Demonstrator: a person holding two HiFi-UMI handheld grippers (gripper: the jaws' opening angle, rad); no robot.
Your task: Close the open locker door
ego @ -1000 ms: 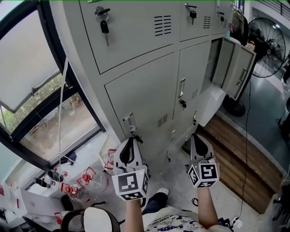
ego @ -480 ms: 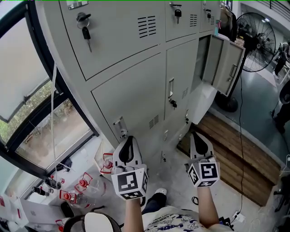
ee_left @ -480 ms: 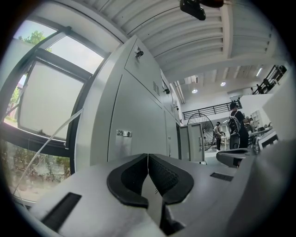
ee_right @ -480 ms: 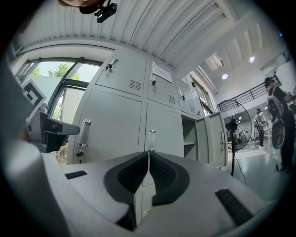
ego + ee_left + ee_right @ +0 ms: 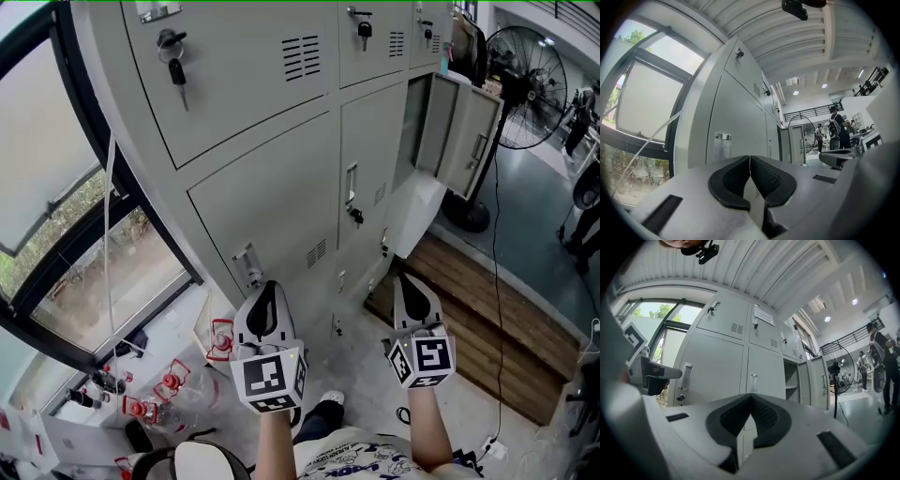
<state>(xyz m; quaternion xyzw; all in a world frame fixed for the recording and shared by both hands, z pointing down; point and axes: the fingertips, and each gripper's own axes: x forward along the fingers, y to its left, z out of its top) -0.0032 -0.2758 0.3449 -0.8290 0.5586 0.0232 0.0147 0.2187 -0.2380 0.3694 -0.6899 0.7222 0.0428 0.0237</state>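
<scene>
A bank of grey lockers (image 5: 272,159) fills the head view. One door, the open locker door (image 5: 476,141), hangs ajar at the far right end, with its dark compartment (image 5: 420,117) beside it. That open locker door (image 5: 818,380) also shows right of centre in the right gripper view, and small and far off as the open locker door (image 5: 796,145) in the left gripper view. My left gripper (image 5: 263,298) is shut and empty, held low in front of the lower lockers. My right gripper (image 5: 412,289) is shut and empty too, well short of the open door.
A standing fan (image 5: 531,84) is just beyond the open door, its cable (image 5: 499,281) trailing over wooden floorboards (image 5: 478,328). A large window (image 5: 66,197) is at the left. Bottles and clutter (image 5: 150,403) lie on the floor at lower left. Keys (image 5: 174,67) hang in upper locks. People (image 5: 836,131) stand far off.
The view has swung a little to the right and down along the lockers, so the open door sits slightly nearer the middle. Both grippers keep their place in the picture, shut.
</scene>
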